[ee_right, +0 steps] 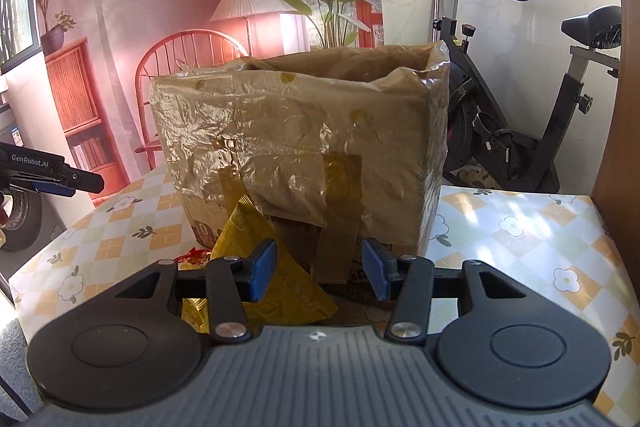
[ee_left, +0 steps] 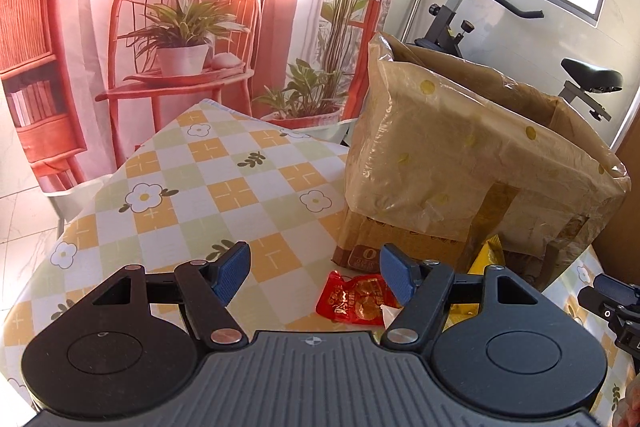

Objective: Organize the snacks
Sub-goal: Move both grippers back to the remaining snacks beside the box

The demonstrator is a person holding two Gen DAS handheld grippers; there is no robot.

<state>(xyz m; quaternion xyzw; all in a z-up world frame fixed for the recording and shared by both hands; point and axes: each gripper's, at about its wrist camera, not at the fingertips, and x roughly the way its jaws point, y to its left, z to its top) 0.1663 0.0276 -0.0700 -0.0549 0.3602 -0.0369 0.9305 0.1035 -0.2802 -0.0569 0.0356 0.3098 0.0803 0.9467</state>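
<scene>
A red snack packet [ee_left: 356, 301] lies on the checked tablecloth [ee_left: 208, 179] in front of a cardboard box [ee_left: 472, 163] lined with crinkled plastic. My left gripper [ee_left: 314, 277] hovers over the packet, open, its blue pads clear of it. A yellow snack bag [ee_right: 276, 267] leans against the box [ee_right: 304, 143] in the right wrist view. My right gripper [ee_right: 318, 273] stands open in front of the box, its left pad overlapping the yellow bag in the view, nothing between the pads. A sliver of the yellow bag [ee_left: 490, 255] and the right gripper's tip [ee_left: 612, 297] show in the left wrist view.
A printed backdrop of a chair, lamp and plants hangs behind the table. An exercise bike [ee_right: 520, 99] stands behind the box by the window. A wooden panel [ee_right: 616, 147] borders the table on the right. The left gripper's tip [ee_right: 52, 175] enters from the left.
</scene>
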